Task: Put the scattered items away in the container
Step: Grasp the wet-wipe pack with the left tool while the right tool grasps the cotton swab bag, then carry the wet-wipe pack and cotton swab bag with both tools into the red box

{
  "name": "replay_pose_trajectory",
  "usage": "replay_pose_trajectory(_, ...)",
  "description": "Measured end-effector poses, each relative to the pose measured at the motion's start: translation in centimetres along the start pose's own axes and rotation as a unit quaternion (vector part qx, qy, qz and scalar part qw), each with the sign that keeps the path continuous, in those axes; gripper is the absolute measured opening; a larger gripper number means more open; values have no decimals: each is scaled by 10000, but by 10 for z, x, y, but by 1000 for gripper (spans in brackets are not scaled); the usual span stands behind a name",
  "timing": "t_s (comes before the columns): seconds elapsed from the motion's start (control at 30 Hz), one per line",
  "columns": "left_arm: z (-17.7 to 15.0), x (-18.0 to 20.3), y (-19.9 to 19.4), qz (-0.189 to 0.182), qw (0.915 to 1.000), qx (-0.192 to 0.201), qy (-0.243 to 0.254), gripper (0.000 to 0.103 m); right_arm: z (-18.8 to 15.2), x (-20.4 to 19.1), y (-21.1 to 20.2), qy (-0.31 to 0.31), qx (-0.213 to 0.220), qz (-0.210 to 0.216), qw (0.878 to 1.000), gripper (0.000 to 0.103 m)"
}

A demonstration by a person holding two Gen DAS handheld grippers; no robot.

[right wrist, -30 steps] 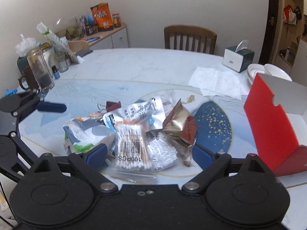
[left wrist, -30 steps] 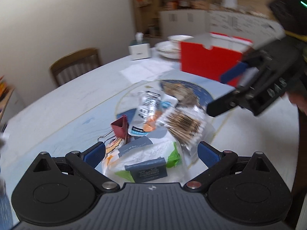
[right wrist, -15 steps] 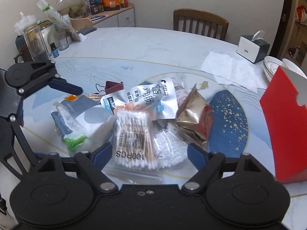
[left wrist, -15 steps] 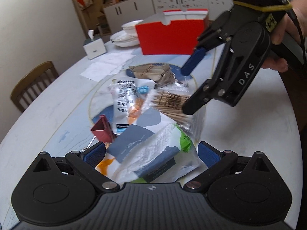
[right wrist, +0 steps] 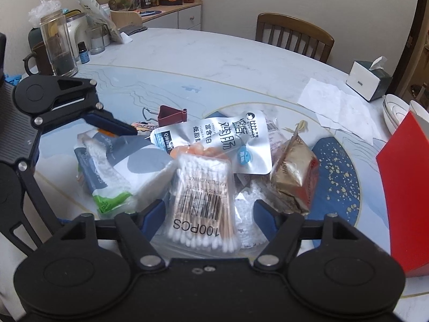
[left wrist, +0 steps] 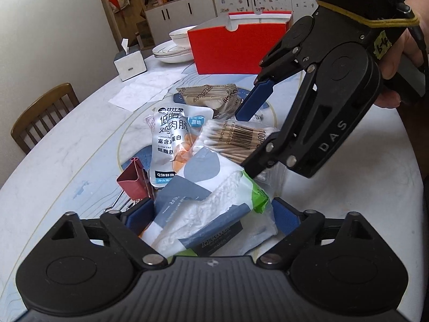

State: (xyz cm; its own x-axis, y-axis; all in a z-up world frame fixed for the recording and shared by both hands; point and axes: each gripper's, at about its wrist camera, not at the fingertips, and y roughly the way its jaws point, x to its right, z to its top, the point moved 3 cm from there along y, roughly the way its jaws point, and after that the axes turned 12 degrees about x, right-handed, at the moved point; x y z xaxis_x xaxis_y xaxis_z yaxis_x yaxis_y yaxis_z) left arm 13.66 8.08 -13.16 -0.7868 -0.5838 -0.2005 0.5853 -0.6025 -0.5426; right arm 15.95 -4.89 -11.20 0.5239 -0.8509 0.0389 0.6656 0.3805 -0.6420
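Two grippers work over one heap on the marble table [right wrist: 187, 61]. Counted out, the heap holds one tissue pack [left wrist: 214, 201], one bag of cotton swabs [right wrist: 202, 190], one silver sausage pouch [right wrist: 228, 139], one gold snack packet [right wrist: 292, 177], one dark red binder clip [left wrist: 134, 179], and one clear bag of white bits [right wrist: 246, 201] under the swabs. One red box [left wrist: 236, 48] stands open at the far side of the table, well apart from the heap, with none of these things in it.

The left gripper [left wrist: 214, 212] has its fingers spread on either side of the tissue pack, not pinching it. The right gripper [right wrist: 206, 212] is likewise spread wide, one finger each side of the swab bag.

Half a second ago both sat farther back; each has since moved lower and closer, so the tissue pack now lies between the left fingers and the swab bag between the right ones. The heap itself has not shifted.

Off to the side are one tissue box [right wrist: 367, 80], a stack of bowls [left wrist: 174, 51] and a chair [right wrist: 295, 35].
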Motion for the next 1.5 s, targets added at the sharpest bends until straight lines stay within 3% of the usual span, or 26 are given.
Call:
replay_pose_trajectory(0.23,2,3,-5,10,9999,-68,-101,74,1,1,-4,-93,-30,-189,9998,46)
replay_pose_trajectory(0.73,13,9,-23,275,9969,-136,-726,42,4,2,-28,15,79,-234,9997,34)
replay_pose_trajectory(1.5,66,34,-44,1094,9718,83,-2087,38,1,48,-93,510,365,-38,9980,34)
